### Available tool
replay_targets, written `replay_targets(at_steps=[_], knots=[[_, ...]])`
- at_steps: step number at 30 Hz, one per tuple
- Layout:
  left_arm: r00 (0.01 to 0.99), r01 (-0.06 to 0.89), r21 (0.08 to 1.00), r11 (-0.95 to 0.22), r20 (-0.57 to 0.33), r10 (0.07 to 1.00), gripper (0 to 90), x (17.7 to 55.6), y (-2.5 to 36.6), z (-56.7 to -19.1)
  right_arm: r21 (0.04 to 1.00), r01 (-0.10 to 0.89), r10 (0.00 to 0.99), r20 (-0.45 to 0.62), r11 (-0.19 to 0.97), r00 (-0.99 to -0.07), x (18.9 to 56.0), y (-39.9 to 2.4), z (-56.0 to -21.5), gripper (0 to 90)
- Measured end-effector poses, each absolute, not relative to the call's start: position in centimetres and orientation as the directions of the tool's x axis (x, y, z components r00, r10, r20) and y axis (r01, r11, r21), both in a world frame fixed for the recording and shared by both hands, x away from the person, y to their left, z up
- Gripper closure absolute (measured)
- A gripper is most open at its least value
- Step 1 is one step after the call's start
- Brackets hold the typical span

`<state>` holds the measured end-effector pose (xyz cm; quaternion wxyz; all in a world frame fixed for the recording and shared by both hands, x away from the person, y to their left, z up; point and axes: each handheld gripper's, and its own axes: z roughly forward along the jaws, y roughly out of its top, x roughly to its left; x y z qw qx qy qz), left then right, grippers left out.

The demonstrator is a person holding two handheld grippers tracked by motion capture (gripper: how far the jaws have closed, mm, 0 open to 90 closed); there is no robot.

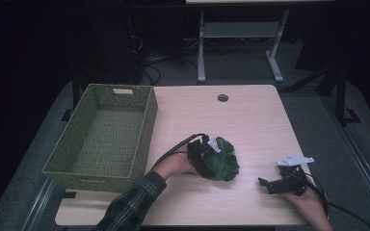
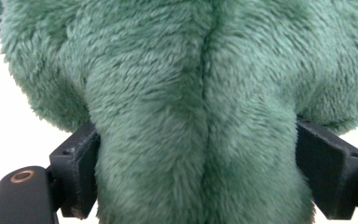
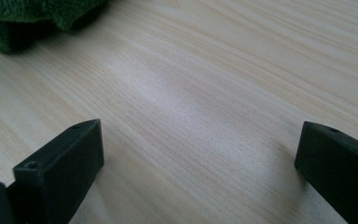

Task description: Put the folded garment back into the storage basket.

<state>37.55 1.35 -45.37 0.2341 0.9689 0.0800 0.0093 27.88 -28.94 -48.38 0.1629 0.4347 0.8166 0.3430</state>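
The wooden table [image 1: 250,120] takes up the middle of the high view, and a woven green basket [image 1: 147,126] stands on its left part, open and with nothing inside. Right of the basket, just below the centre of the frame, lies a green plush toy [image 1: 224,161], a rounded lump with no clear long axis from above; which way it faces I cannot tell. In the left gripper view its fur shows a seam running top to bottom, so the pinched part stands lengthwise between the jaws.

The left gripper [image 1: 203,155] comes in from the lower left and its jaws are closed onto the toy's left side, the fur bulging past both. The right gripper [image 1: 265,184] rests at the lower right of the high view, well apart from the toy, jaws spread wide over bare wood.

The step in hand looks like the grasp, just made. Next would be a lift and a carry leftward over the basket's near wall, keeping the soft toy from slipping.
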Motion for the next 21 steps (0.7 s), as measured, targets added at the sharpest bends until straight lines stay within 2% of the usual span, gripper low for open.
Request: replay_targets(at_steps=[2,13,16,21], knots=[[0.987,0.15,0.448,-0.882,-0.02,0.158,19.8,37.5,1.3,-45.2,0.702,0.598,0.822,0.031,0.388,-0.569,27.9,-28.9,-48.4,0.8],[0.983,0.184,0.421,-0.888,-0.051,0.179,63.0,37.1,0.9,-44.4,0.702,0.598,0.822,0.03,0.387,-0.568,27.9,-28.9,-48.4,0.8],[0.981,0.192,0.411,-0.891,-0.053,0.188,66.9,37.0,0.8,-44.3,0.702,0.598,0.822,0.031,0.387,-0.568,27.9,-28.9,-48.4,0.8],[0.976,0.215,0.432,-0.876,-0.069,0.205,68.1,37.0,1.2,-44.3,0.702,0.598,0.822,0.03,0.387,-0.568,27.9,-28.9,-48.4,0.8]])
